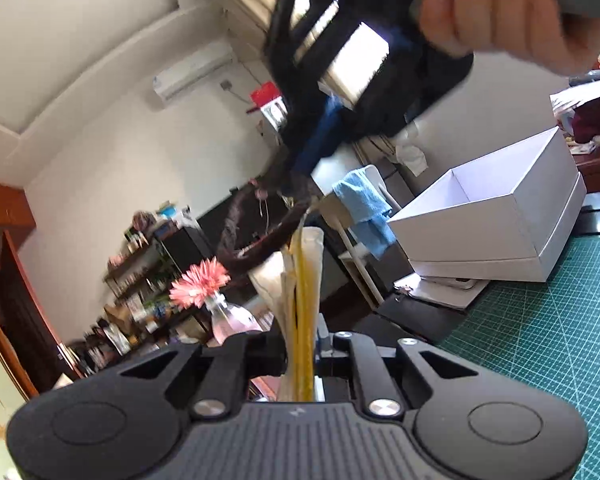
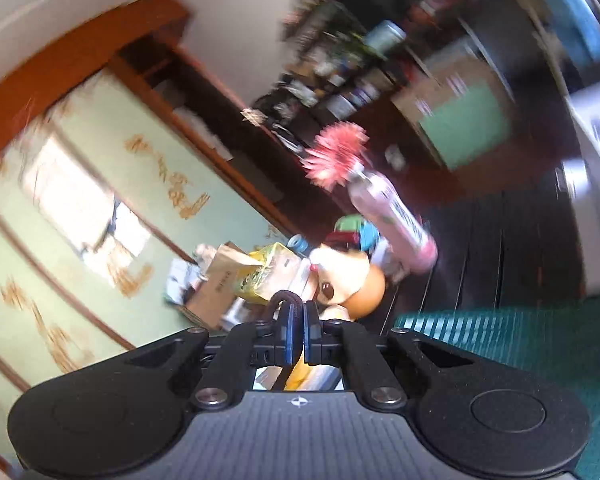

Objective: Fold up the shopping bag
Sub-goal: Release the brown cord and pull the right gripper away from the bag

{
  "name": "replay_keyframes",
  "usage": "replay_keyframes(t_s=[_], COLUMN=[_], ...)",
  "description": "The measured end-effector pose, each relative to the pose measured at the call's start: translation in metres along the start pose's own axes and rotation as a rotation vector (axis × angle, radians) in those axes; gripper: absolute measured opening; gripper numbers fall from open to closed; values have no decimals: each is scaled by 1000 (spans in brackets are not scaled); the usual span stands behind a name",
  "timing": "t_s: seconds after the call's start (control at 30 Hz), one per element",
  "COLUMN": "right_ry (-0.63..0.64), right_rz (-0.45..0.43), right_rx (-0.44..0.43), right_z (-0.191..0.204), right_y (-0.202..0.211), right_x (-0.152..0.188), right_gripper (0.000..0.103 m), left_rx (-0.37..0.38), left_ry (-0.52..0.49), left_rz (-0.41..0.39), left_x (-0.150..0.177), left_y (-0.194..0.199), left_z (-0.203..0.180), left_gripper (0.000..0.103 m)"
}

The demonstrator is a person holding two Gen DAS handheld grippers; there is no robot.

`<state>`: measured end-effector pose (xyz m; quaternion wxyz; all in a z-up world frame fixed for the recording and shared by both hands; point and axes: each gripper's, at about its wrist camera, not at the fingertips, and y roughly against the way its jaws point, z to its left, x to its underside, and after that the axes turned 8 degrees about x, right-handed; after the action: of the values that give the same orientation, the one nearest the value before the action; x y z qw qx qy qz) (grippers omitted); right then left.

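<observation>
Both jaws are clamping: left gripper pinching the cream-and-yellow shopping bag, right gripper nipping its dark cord handle, all hanging beside the green cutting mat, white box sitting just beyond.

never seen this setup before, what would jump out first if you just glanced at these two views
In the left wrist view, the left gripper is shut on a cream and yellow shopping bag standing up at centre, with the right gripper blurred above it holding the bag's dark handle. A pink flower in a bottle stands left of the bag, and an open white box sits at the right on the green cutting mat.
</observation>
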<state>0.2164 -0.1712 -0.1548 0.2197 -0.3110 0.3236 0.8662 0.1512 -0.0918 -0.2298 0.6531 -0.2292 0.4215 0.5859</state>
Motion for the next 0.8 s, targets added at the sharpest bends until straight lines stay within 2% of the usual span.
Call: replay_keyframes(t_s=[0.1, 0.17, 0.3, 0.47, 0.8], right_ry=[123, 186, 265, 444, 356], right_rz=[12, 13, -21, -88, -116], right_rx=[42, 106, 190, 322, 317], right_z=[18, 27, 37, 58, 35], right_y=[-3, -8, -12, -15, -16], right_x=[6, 12, 17, 29, 23], right_gripper=[4, 4, 4, 4, 4], left_rx=[8, 3, 1, 39, 73], left_ry=[27, 20, -19, 3, 43], left_rz=[7, 0, -11, -34, -73], left_x=[0, 0, 1, 0, -4], left_y=[-1, 1, 3, 9, 21], left_z=[5, 5, 0, 0, 5], left_gripper=[11, 11, 11, 10, 8])
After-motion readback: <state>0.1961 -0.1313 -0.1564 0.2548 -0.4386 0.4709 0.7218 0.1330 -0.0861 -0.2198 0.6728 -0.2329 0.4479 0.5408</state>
